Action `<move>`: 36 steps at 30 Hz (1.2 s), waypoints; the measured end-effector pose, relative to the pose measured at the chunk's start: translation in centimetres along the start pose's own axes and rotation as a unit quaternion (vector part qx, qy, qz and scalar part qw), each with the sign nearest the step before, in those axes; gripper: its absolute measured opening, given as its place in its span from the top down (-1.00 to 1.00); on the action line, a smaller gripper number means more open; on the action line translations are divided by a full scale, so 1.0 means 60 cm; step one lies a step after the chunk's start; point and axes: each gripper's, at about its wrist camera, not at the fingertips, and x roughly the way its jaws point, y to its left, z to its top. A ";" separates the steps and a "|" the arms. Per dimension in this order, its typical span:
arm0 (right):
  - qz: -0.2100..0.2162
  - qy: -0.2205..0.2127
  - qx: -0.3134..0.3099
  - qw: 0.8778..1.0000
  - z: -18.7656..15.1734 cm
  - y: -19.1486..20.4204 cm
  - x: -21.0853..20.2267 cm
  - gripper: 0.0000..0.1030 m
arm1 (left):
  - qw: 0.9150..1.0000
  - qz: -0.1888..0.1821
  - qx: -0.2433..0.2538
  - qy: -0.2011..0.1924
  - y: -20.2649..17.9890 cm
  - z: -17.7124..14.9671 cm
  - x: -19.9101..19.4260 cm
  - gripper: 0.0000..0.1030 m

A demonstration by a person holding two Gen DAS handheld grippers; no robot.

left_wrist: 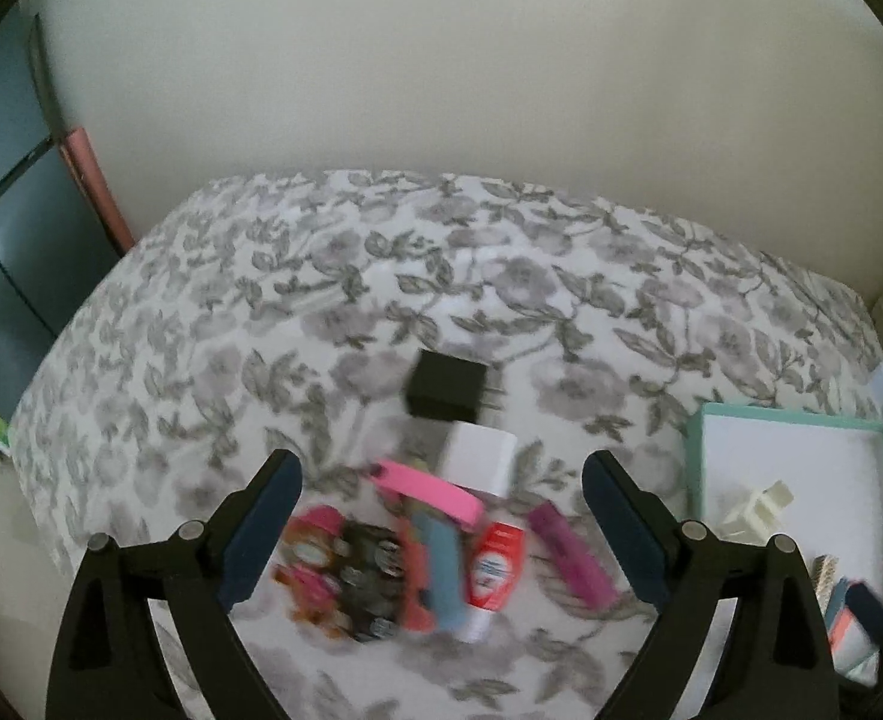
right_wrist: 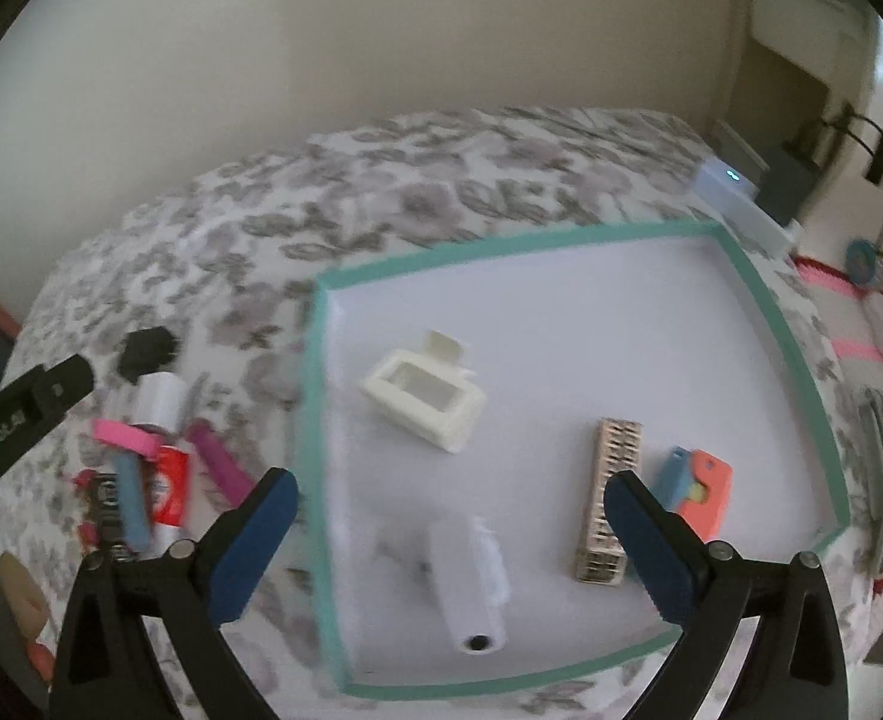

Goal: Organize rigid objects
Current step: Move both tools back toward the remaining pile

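Brightness: sitting at a soft, even indoor level, slightly dim and washed out in both views.
Light source: coming in from the right, glowing brightest at the right view's upper right corner.
Shadows: falling faint and diffuse under the white tray [right_wrist: 765,324] contents, with no hard edges.
Glare: showing only as a mild sheen on the tray floor.
Blur: smearing the small items [left_wrist: 417,552] on the floral cloth [left_wrist: 297,276] in the left view; softening the white cylinder [right_wrist: 471,582] in the right.
Distortion: bowing every straight edge, fisheye style, with black vignette closing the corners.
Focus: holding sharpest on the black gripper frames at the bottom.
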 end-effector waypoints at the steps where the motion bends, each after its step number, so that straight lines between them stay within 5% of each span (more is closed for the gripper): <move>1: 0.011 -0.004 -0.005 1.000 0.002 0.011 -0.004 -1.00 | 1.000 0.006 -0.002 -0.001 0.019 0.004 0.002 -0.84; 10: 0.080 -0.001 -0.052 0.995 0.003 0.115 -0.004 -1.00 | 0.998 0.034 -0.049 0.022 0.178 0.018 0.030 -0.84; 15: 0.095 0.018 -0.091 0.991 -0.012 0.172 0.015 -1.00 | 0.996 0.015 -0.080 0.045 0.226 -0.003 0.050 -0.84; 21: 0.084 0.033 -0.137 0.987 -0.027 0.211 0.038 -0.87 | 0.995 -0.005 -0.065 0.082 0.216 -0.049 0.092 -0.84; 32: 0.043 0.076 -0.147 0.985 -0.020 0.200 0.096 -0.19 | 0.991 -0.045 -0.046 0.115 0.193 -0.087 0.128 -0.84; 36: 0.034 0.086 -0.157 0.983 -0.019 0.206 0.114 -0.17 | 0.991 -0.042 -0.039 0.121 0.183 -0.096 0.143 -0.84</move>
